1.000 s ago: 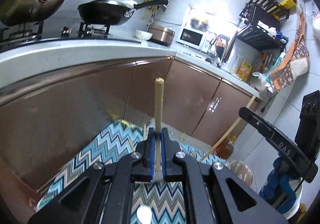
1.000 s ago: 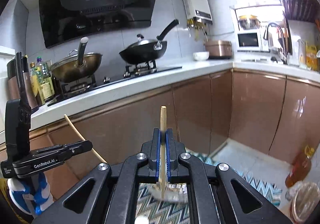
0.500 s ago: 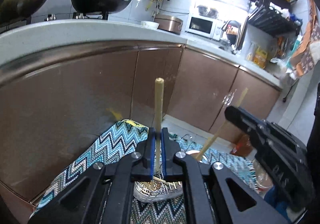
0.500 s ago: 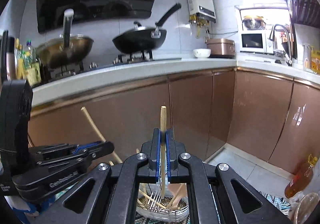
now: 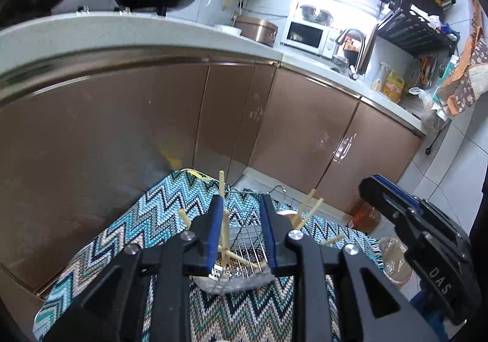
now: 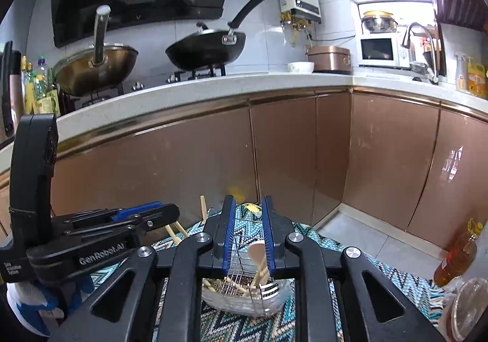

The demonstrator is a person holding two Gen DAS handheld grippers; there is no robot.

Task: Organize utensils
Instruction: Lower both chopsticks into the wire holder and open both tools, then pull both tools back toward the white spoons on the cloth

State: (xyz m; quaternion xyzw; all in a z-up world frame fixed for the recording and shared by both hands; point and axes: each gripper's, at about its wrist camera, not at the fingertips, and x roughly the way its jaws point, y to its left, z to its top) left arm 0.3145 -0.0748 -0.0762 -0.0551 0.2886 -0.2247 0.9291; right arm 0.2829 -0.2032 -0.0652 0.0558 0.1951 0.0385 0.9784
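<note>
Hand-held gripper over wire-and-steel utensil basket

Bright window glare, fisheye-bent edges, dark corners, slight blur

Black wok, microwave, zigzag rug.

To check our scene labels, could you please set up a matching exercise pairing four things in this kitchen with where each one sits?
Things:
1. black wok
2. microwave
3. wire utensil basket
4. oil bottle

Places:
A. on the zigzag rug
B. on the floor at the far right
C. on the stove burner
D. next to the tap

Pairs: 1-C; 2-D; 3-A; 4-B
</note>
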